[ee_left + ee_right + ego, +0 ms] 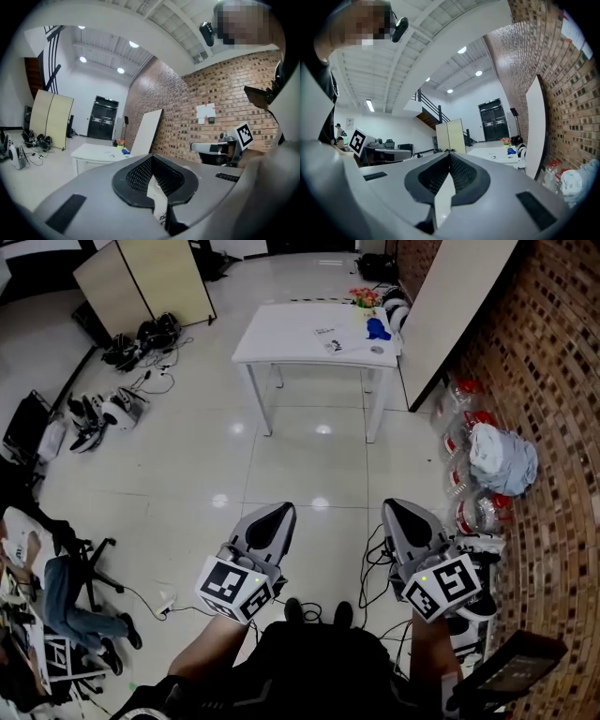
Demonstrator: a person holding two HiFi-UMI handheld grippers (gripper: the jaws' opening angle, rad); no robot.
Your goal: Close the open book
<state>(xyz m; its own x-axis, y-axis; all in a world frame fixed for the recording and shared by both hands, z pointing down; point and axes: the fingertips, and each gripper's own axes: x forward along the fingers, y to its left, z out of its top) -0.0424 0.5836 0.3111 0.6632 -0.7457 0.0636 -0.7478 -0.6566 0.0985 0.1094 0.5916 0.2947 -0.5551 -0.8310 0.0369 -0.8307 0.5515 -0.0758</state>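
Note:
A white table (281,338) stands across the shiny floor, well ahead of me. On it lie small flat white printed items (327,333); whether one is the open book I cannot tell at this distance. Blue objects (377,329) and flowers (364,296) sit at its right end. My left gripper (281,510) and right gripper (392,505) are held level side by side in front of my body, far from the table. Both are shut with nothing between the pads. The table shows small past the left gripper (151,157) and the right gripper (450,153).
A brick wall (553,381) runs along the right, with a white board (459,306) leaning on it and bags and bottles (487,465) at its foot. Cables (375,559) lie by my feet. A seated person (66,601) is at left. A folding screen (150,282) and gear (112,409) stand at back left.

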